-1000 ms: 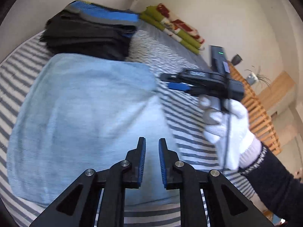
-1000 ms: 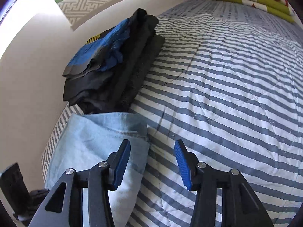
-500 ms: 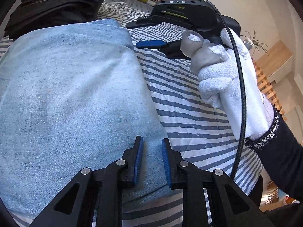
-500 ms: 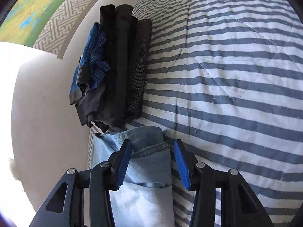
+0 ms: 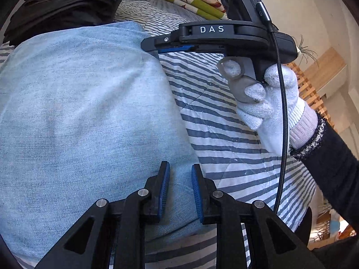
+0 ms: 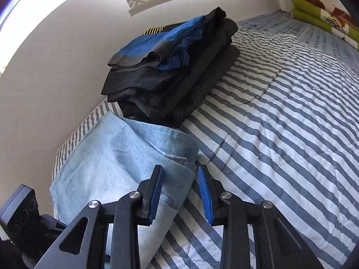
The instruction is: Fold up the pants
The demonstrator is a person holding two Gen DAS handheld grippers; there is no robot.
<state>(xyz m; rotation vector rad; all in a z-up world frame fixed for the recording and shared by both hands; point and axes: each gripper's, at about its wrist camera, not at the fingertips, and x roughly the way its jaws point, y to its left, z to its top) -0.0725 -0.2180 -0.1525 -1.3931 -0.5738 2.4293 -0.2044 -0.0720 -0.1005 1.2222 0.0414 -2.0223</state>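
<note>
The light-blue denim pants [image 5: 85, 116] lie folded near the striped bed's [image 6: 280, 123] wall edge; the right gripper [image 6: 180, 192] is closing around their corner, the left gripper [image 5: 179, 192] narrow, holding nothing; moving them seems left.

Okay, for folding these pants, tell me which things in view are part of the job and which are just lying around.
Part of the job:
- light blue pants
- left gripper, over the pants' near edge
- right gripper, jaws closing around the pants' far corner

Just lying about:
- stack of dark folded clothes
- green patterned blanket
- striped bedcover underneath everything
</note>
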